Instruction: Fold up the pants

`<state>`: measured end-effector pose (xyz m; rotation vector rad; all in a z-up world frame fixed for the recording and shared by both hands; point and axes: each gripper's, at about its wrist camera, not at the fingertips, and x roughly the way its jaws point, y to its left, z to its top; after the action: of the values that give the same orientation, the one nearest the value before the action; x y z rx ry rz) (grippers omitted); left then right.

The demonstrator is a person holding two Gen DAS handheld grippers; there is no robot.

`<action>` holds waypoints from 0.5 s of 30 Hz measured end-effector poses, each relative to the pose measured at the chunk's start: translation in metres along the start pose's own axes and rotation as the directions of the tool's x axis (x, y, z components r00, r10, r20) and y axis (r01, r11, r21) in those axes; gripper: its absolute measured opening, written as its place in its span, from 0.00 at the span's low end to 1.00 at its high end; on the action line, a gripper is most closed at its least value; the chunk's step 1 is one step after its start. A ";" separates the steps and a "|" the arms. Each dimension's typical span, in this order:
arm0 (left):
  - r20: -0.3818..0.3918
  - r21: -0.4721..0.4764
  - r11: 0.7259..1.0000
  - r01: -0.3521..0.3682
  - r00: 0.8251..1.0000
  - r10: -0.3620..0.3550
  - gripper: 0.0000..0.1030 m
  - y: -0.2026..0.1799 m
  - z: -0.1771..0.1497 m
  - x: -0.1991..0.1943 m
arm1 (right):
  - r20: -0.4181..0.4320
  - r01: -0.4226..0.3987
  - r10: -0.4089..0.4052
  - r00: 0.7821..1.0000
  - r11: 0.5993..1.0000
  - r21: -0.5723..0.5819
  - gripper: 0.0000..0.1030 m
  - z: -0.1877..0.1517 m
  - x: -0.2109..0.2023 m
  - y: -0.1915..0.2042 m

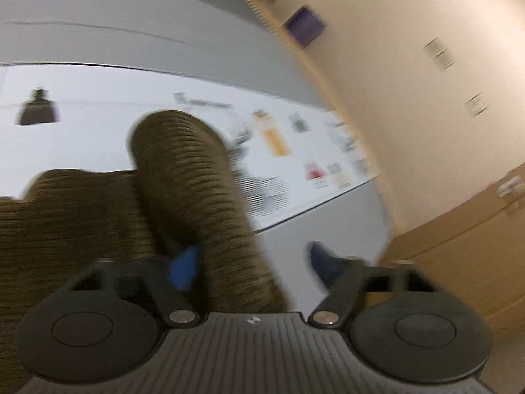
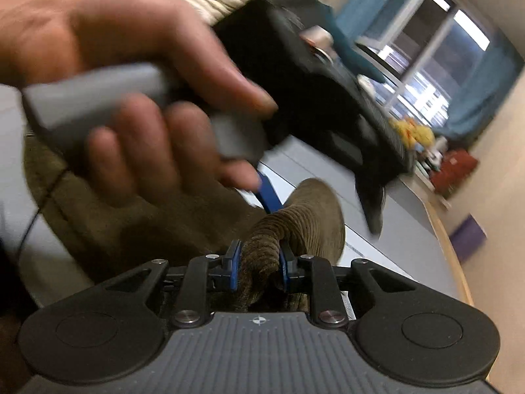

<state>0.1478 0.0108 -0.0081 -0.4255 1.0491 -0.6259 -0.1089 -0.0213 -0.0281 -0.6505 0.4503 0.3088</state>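
Observation:
Olive-brown corduroy pants point(image 1: 65, 229) lie bunched on a grey table point(image 1: 98, 32). One rolled-up leg point(image 1: 187, 170) rises between the fingers of my left gripper point(image 1: 252, 259). It brushes the blue left pad point(image 1: 183, 269), while the right fingertip point(image 1: 323, 262) stands clear of it, so the jaws are open around the cloth. In the right wrist view my right gripper point(image 2: 259, 262) is shut on a thick bunch of the pants point(image 2: 295, 223). A hand point(image 2: 147, 98) holds the left gripper point(image 2: 320, 202) just above and beyond it. The picture is blurred.
A white printed sheet point(image 1: 98, 124) covers part of the table under the pants. The table edge point(image 2: 449, 256) curves away at the right, with a purple box point(image 2: 467, 236) beyond it. Wall and wooden floor point(image 1: 459, 246) lie to the right. Clutter and a window point(image 2: 426, 49) are far off.

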 end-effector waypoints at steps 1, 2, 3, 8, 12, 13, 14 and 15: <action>-0.012 0.010 0.999 -0.043 0.999 0.043 0.22 0.003 -0.003 0.002 | -0.010 -0.002 0.002 1.000 1.000 0.005 0.23 -0.001 0.004 0.001; -0.030 0.010 0.998 -0.064 0.997 0.064 0.21 0.007 -0.005 0.005 | -0.022 -0.004 0.004 1.000 1.000 0.013 0.23 -0.004 0.008 0.001; -0.034 0.009 0.997 -0.077 0.996 0.078 0.20 0.011 -0.006 0.006 | -0.027 -0.014 0.015 1.000 1.000 0.021 0.23 -0.005 0.010 0.000; -0.012 0.038 0.992 -0.117 0.993 0.118 0.18 0.012 -0.005 -0.001 | -0.024 -0.045 0.046 0.999 0.999 0.024 0.28 -0.001 0.008 -0.003; 0.011 0.035 0.985 -0.169 0.986 0.169 0.18 0.024 -0.008 -0.015 | -0.026 -0.190 0.192 0.981 0.981 0.047 0.54 0.006 0.001 -0.009; 0.024 0.022 0.985 -0.172 0.985 0.171 0.18 0.031 -0.008 -0.025 | -0.010 -0.231 0.232 0.973 0.971 0.062 0.55 0.009 -0.004 -0.016; 0.039 0.007 0.984 -0.176 0.984 0.175 0.17 0.038 -0.008 -0.034 | 0.003 -0.268 0.269 0.963 0.960 0.082 0.58 0.012 -0.006 -0.024; 0.052 -0.004 0.983 -0.182 0.982 0.182 0.17 0.043 -0.008 -0.041 | 0.011 -0.301 0.301 0.953 0.948 0.103 0.61 0.014 -0.006 -0.034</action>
<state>0.1379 0.0702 -0.0098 -0.3386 1.0249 -0.4495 -0.0959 -0.0389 0.0027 -0.4802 0.5676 0.5704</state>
